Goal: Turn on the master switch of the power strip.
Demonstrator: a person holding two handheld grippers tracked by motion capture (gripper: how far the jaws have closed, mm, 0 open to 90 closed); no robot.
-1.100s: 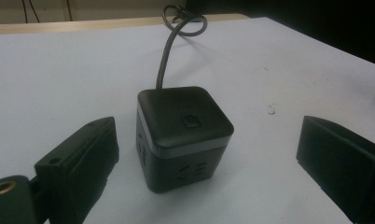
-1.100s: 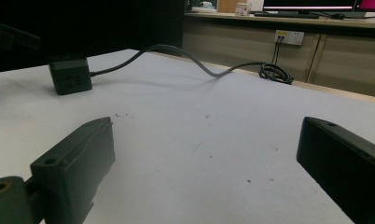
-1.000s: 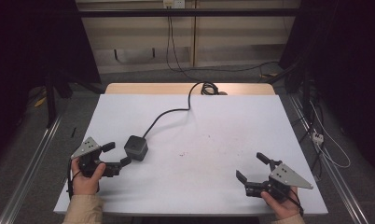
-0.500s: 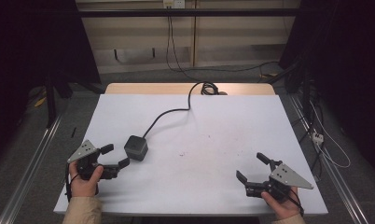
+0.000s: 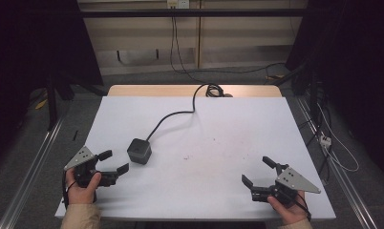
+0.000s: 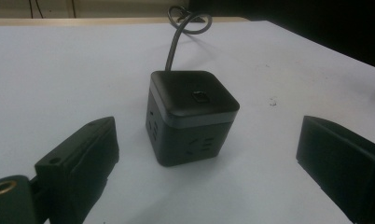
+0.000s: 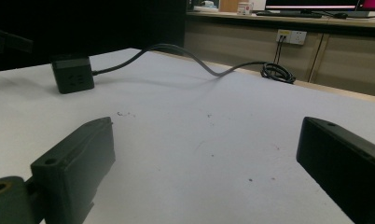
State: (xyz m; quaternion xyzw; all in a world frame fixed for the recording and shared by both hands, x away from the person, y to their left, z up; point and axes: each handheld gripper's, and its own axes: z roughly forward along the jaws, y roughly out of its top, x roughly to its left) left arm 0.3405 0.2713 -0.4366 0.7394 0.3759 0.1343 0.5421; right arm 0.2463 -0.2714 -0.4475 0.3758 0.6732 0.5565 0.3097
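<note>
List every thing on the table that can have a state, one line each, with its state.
Cube power strip: upright on the table, ungripped, ahead of the left jaws.
Cable: attached to the cube, trailing to a coil at the table's far edge.
Left hand-held gripper: open, empty, aimed at the cube.
Right hand-held gripper: open, empty, well apart from the cube.
Table: white, faintly speckled with marks.

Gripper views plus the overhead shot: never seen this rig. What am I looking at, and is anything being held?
No robot arm here: a person holds a two-jaw tool in each hand. The high view looks down on a white table, with the left gripper and right gripper near its front edge. The other two pictures come from cameras riding on the grippers, looking along their black jaws. On the table sits a dark cube power socket with a cable trailing toward the far edge. Both grippers are open and hold nothing; the left one faces the cube without touching it.
</note>
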